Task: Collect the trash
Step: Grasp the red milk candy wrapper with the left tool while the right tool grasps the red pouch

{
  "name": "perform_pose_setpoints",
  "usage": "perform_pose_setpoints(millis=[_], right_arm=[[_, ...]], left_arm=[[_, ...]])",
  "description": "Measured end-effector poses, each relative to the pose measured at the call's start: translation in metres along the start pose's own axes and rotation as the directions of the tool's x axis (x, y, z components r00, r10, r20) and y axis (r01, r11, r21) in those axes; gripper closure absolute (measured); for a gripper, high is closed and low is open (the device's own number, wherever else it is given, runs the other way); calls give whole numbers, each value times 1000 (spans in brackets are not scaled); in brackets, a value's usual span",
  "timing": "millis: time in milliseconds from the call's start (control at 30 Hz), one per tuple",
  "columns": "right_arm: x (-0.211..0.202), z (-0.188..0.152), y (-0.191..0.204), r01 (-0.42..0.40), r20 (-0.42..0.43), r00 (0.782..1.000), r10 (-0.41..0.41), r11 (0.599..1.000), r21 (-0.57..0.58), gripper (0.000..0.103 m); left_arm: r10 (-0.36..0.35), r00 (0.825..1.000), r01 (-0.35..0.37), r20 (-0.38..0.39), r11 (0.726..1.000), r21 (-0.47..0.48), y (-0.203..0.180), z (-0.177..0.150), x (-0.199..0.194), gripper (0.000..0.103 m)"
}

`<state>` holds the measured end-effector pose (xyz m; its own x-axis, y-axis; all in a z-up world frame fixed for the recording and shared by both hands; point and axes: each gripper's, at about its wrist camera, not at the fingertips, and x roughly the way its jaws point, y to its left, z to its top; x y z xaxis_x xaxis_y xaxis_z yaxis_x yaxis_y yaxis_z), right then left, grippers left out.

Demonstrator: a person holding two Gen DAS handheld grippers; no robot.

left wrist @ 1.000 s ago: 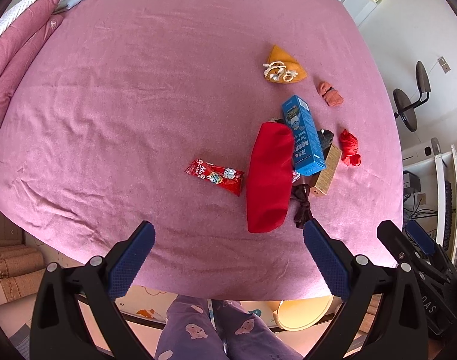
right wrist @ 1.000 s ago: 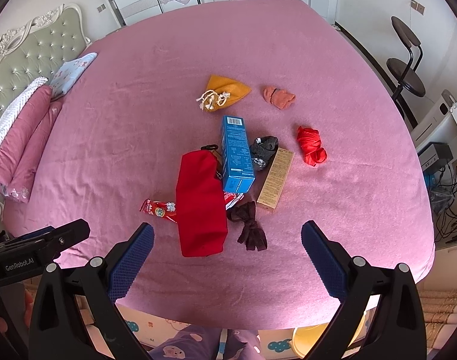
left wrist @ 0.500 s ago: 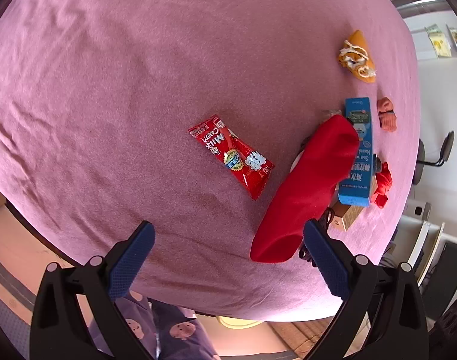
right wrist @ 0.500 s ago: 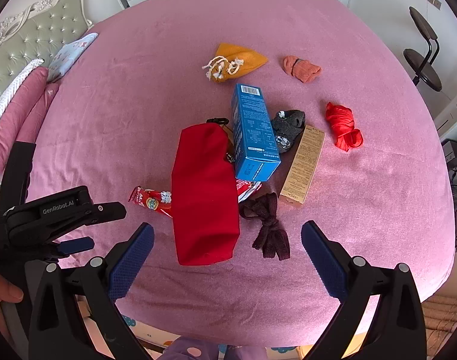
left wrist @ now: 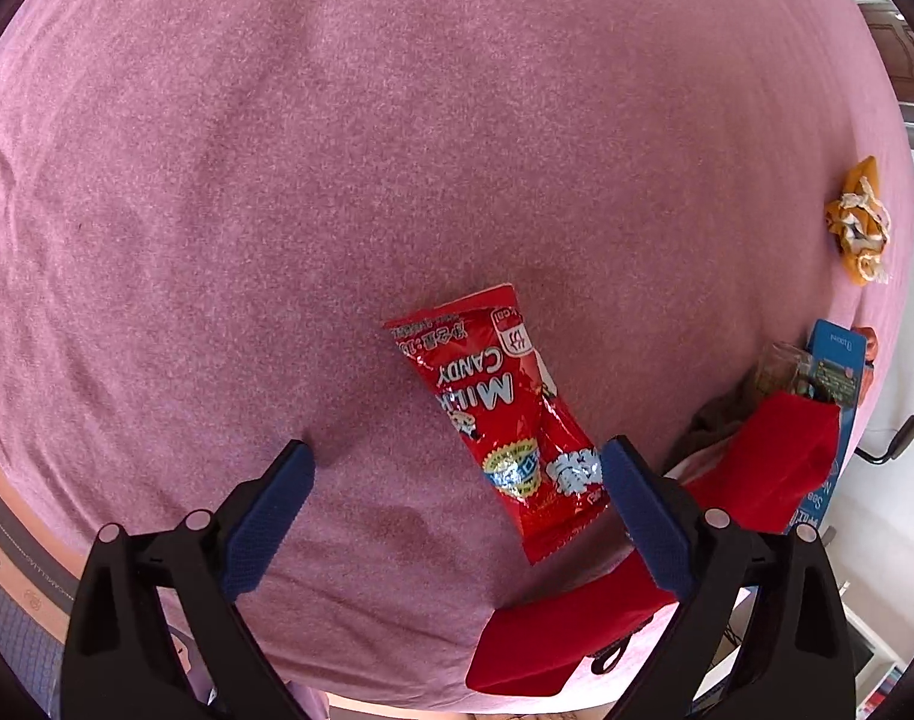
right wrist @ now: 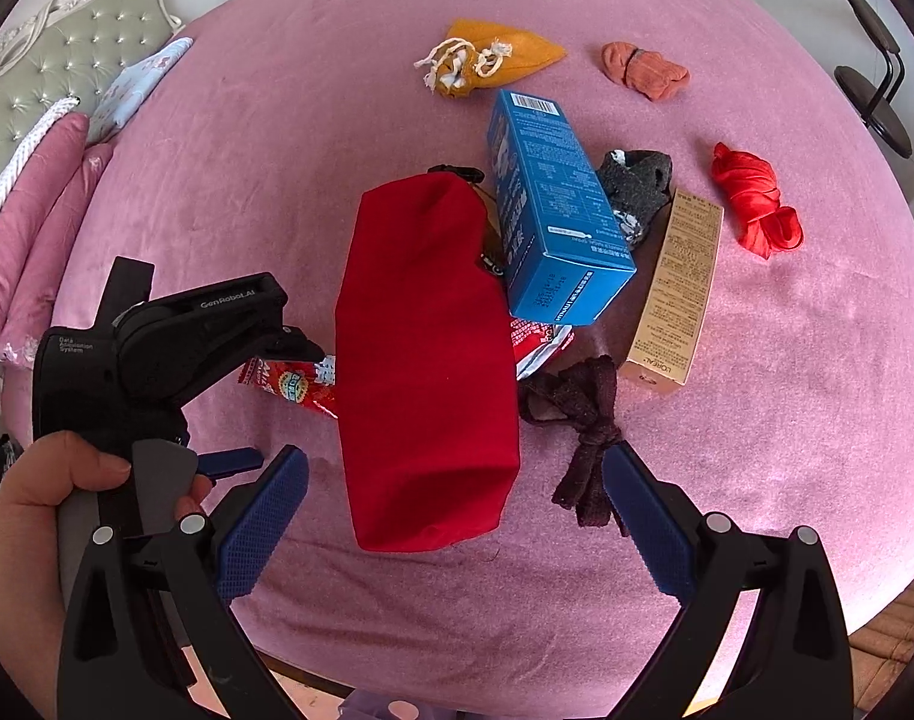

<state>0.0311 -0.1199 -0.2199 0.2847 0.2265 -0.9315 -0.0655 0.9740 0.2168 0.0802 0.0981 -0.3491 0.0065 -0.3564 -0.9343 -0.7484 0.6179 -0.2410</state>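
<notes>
Candy wrapper [left wrist: 505, 414], red, lies flat on the pink bed [left wrist: 336, 180] beside the red pouch [right wrist: 426, 360], between the spread fingers of the released left claw [left wrist: 457, 468], while the right claw [right wrist: 457, 480] is released too.

A red pouch [right wrist: 423, 360] lies lengthwise near the foot edge of a pink-covered bed [right wrist: 276, 138], its side overlapping a red candy wrapper [right wrist: 291, 387]. The left gripper [right wrist: 225, 465], held in a person's hand [right wrist: 42, 516], reaches in by the bed's left edge, above the wrapper's exposed end. A blue carton [right wrist: 550, 210] leans against the pouch, with a gold box [right wrist: 676, 291], a dark knotted sock [right wrist: 583, 426], a grey sock [right wrist: 634, 186] and red fabric [right wrist: 757, 198] toward the right edge. The right gripper [right wrist: 453, 519] hangs with jaws wide apart over the pouch's near end.
</notes>
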Motion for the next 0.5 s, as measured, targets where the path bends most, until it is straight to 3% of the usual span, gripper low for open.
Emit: perform_pose_setpoints(millis=[133,200,267,400,467,500], right_arm=[[8,0,-2,-5,-15,1000,5,1000,27,10],[11,2,-5,-9,-22,1000,10,999,49,10],[13,3,-6,-4,-24,1000,5,999,54,10],[14,5,-9,-10,-25,1000,12,998,65,10],[15,6,-9,-17,-25,1000,19,997,70,10],[15,7,-9,-20,-24,999,22,997,72,10]], left_arm=[[35,999,-35,1,998,-59,-3,6,7,10],[57,998,-56,6,996,-63,-7,5,6,20],[75,997,-75,7,996,-54,-14,4,5,38],[136,991,-136,-2,991,10,-28,2,9,54],[129,992,-129,-3,991,33,-26,6,6,70],[101,995,-100,-1,993,56,-25,7,4,70]])
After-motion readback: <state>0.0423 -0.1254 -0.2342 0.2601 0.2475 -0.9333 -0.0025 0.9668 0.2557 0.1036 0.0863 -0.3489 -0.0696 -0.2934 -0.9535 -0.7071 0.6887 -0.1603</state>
